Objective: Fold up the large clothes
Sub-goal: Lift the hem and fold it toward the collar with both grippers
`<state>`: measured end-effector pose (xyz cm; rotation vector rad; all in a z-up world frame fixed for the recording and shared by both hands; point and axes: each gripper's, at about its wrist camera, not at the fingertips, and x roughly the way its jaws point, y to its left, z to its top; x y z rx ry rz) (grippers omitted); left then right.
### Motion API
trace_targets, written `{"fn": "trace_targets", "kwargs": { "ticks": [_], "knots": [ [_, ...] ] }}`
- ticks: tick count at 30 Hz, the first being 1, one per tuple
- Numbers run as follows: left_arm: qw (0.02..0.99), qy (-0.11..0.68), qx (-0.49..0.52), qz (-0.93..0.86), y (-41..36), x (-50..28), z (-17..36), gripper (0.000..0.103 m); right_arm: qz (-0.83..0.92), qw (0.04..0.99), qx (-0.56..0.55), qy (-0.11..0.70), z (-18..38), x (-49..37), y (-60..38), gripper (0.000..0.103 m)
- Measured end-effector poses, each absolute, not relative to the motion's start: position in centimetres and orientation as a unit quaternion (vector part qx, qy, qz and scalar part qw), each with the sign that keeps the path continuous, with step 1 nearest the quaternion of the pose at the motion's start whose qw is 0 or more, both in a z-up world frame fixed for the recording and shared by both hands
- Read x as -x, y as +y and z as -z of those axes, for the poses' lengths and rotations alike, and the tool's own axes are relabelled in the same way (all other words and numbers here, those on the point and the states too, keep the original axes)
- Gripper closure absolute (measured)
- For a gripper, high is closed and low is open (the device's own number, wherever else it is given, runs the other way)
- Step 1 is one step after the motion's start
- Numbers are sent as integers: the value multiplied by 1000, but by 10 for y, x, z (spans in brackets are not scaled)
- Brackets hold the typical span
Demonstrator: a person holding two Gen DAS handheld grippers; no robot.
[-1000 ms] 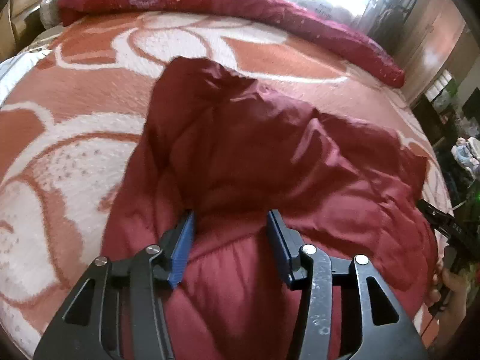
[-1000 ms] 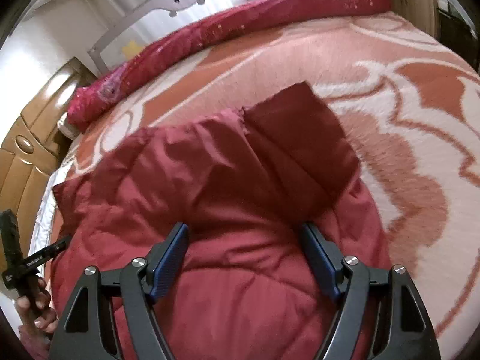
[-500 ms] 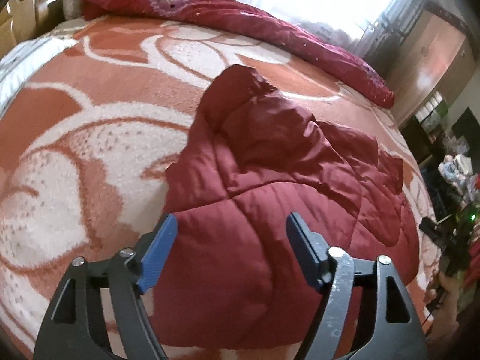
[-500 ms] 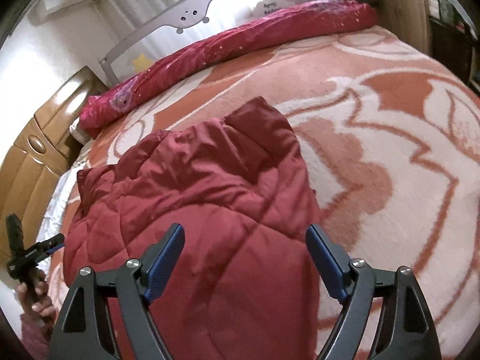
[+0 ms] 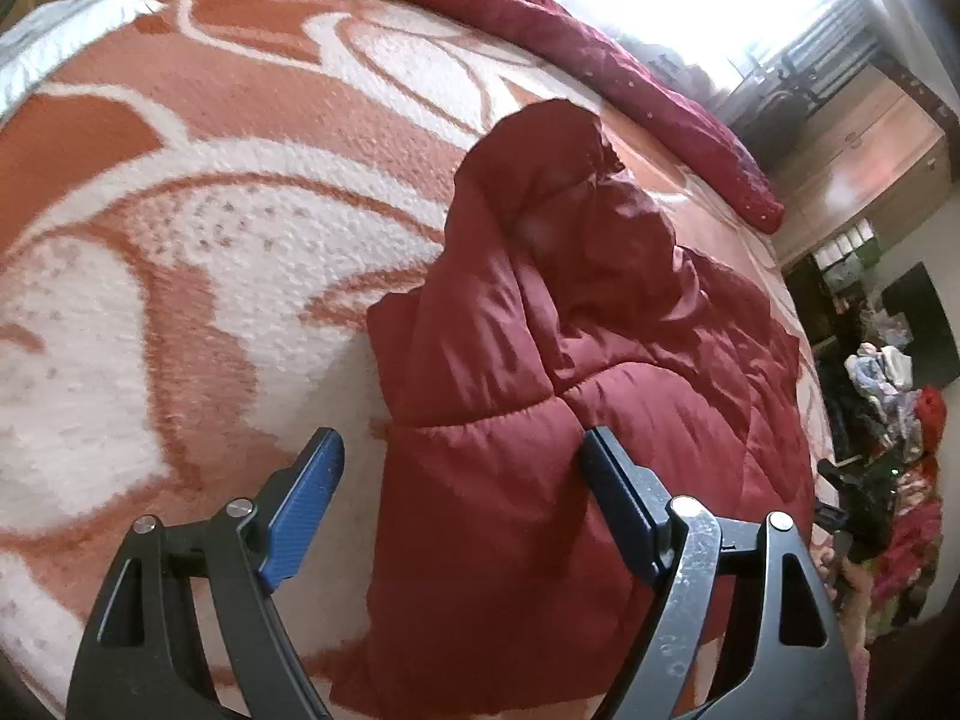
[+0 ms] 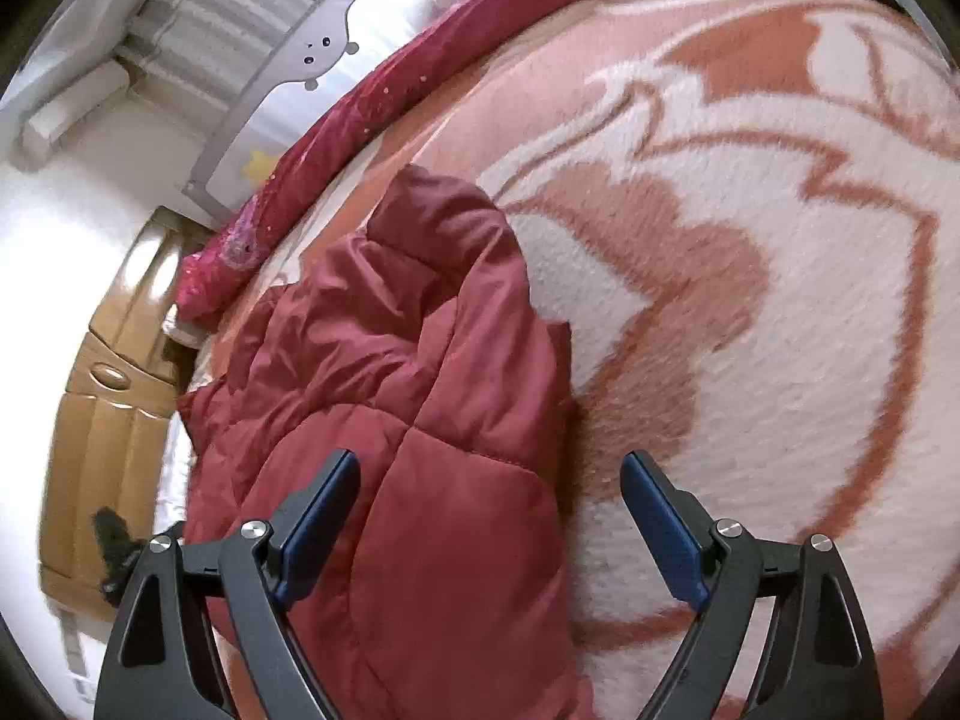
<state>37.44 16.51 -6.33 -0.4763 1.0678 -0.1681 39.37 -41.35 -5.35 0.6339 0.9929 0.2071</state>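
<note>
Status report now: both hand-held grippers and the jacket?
Left hand-held gripper open, empty. Right hand-held gripper opening, empty. Red jacket bunched on blanket. Nothing in the way.

jacket (image 5: 540,360): dark red, quilted
blanket (image 5: 210,210): orange and white, swirling floral
rolled quilt (image 5: 600,54), far edge: crimson, perhaps speckled
gripper pads (image 6: 318,516): blue

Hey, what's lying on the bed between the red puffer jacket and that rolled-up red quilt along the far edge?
Nothing but bare orange-and-white blanket between the jacket and the rolled quilt; both wrist views show it.
</note>
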Motion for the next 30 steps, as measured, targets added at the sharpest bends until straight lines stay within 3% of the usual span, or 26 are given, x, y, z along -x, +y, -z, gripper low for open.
{"fn": "trace_targets", "kwargs": {
  "ticks": [6,10,18,23,30],
  "knots": [
    [815,513,252,97,171,-390,82,13,-110,804,-319,490,75,-405,-409,13],
    [803,521,273,95,177,-398,93,0,-131,789,-344,492,85,-410,-409,11],
    [750,539,353,150,180,-408,118,0,-183,747,-390,506,109,-422,-410,5],
    [732,556,346,187,164,-415,128,0,-201,738,-366,530,112,-432,-397,4],
    [753,533,325,208,155,-408,109,32,-220,727,-357,544,113,-437,-377,22]
  ]
}}
